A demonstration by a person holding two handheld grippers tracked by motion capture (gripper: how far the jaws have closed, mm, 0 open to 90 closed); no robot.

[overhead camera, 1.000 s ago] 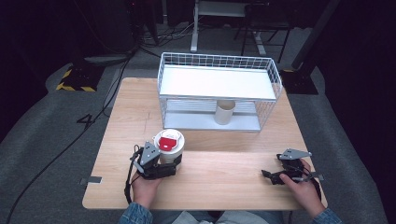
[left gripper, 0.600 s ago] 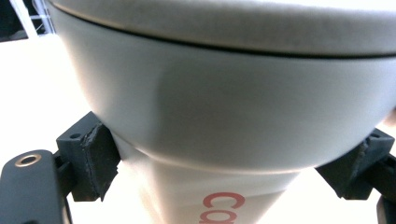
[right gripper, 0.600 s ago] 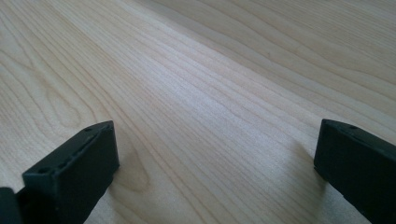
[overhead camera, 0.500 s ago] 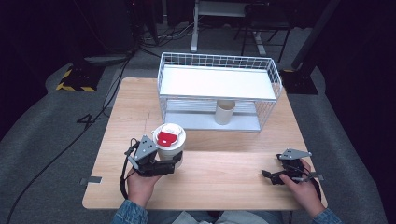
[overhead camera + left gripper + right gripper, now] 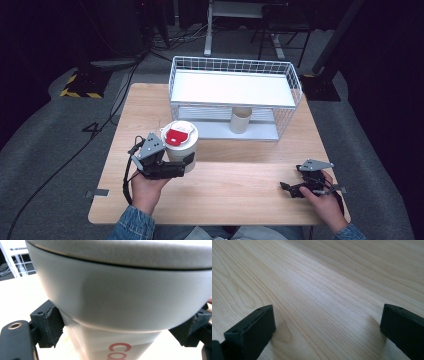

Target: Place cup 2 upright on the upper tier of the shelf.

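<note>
Left gripper view: cup [image 5: 120,307] between jaws.

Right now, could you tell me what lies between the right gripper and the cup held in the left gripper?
Only bare wooden table: the high view shows nothing between the right gripper and the cup.

In the left gripper view the cup [image 5: 120,305] overruns the top and bottom edges, and its red lettering [image 5: 120,351] is cut off and unreadable. From the high view, the roll [image 5: 240,120] under the wire rack [image 5: 235,65] is partly hidden by the shelf.
</note>
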